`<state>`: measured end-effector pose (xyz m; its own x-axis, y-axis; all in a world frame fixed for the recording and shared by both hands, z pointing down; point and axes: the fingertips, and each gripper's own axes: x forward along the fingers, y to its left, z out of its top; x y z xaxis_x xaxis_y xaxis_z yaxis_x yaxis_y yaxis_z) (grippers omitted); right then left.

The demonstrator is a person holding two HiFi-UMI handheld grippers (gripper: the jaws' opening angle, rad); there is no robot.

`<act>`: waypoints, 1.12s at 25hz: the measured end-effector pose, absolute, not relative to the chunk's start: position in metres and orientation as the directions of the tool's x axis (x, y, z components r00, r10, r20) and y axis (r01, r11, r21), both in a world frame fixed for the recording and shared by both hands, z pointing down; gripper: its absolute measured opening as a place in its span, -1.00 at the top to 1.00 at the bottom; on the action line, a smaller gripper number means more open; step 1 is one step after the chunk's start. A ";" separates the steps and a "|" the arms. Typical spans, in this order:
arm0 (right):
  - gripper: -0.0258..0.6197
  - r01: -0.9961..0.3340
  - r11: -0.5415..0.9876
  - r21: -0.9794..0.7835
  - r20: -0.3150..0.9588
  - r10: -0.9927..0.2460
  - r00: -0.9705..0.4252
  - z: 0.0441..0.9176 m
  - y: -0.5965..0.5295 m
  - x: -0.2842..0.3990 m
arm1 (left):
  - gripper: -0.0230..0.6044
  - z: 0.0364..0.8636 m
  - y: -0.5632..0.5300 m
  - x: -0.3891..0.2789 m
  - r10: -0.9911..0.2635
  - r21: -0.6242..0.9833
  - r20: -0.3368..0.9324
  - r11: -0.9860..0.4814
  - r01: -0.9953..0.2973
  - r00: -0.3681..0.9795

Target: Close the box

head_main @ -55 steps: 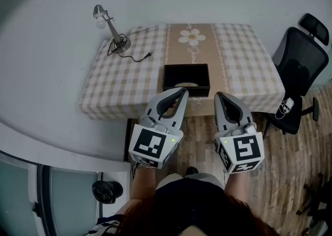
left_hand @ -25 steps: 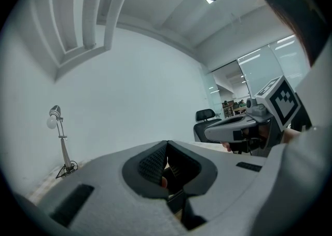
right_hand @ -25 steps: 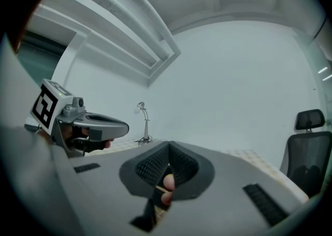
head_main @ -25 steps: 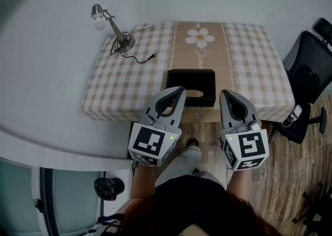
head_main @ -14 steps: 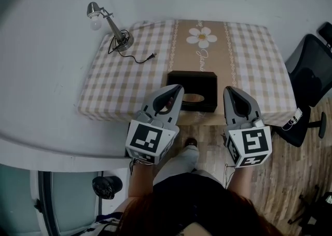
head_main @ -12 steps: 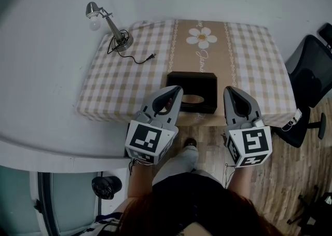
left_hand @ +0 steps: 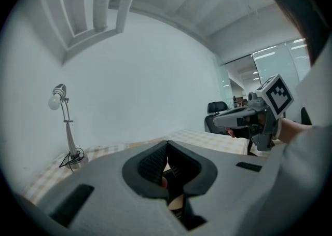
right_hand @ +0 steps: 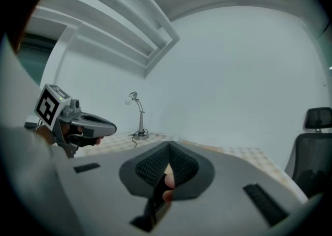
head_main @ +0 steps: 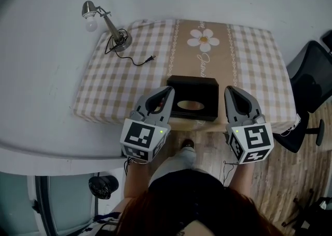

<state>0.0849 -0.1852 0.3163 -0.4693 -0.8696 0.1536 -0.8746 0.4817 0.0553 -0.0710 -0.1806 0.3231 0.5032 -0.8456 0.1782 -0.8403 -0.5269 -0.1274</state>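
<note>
Right, jaws first: the left gripper (left_hand: 167,144) has its ribbed pads pressed tip to tip with nothing between them, and the right gripper (right_hand: 168,148) is the same, pinched together and empty. Each camera looks out level across the checked table (left_hand: 46,185) to the desk lamp (right_hand: 136,113) and the wall, and neither catches the box at all.

From the head view, the left gripper (head_main: 168,91) and right gripper (head_main: 228,91) hang side by side at the table's (head_main: 111,89) near edge, with the black box (head_main: 199,91) sitting between their tips, close to that edge on the tan runner (head_main: 205,58). Neither tip looks to be touching it.

The box reads as open, dark inside with a pale oval (head_main: 190,105) in it (where its lid or flap sits I can't pick out from up here).

So this looks like the approach, with the closing itself not begun. Next move, as I judge it: dip the tips down, find the lid edge, and either part a pair of jaws to grip it or nudge it over with closed tips.
</note>
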 end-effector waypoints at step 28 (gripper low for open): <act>0.87 -0.876 0.480 0.050 0.415 -0.808 -0.419 0.406 -0.258 0.104 | 0.84 0.396 -0.250 -0.123 -0.827 0.007 0.344 -0.471 -0.882 0.444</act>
<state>0.1045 -0.2578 0.4064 -0.4186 -0.8078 0.4151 -0.8760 0.4798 0.0503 -0.1226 -0.2505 0.3963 0.4440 -0.8274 0.3438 -0.8823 -0.4705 0.0070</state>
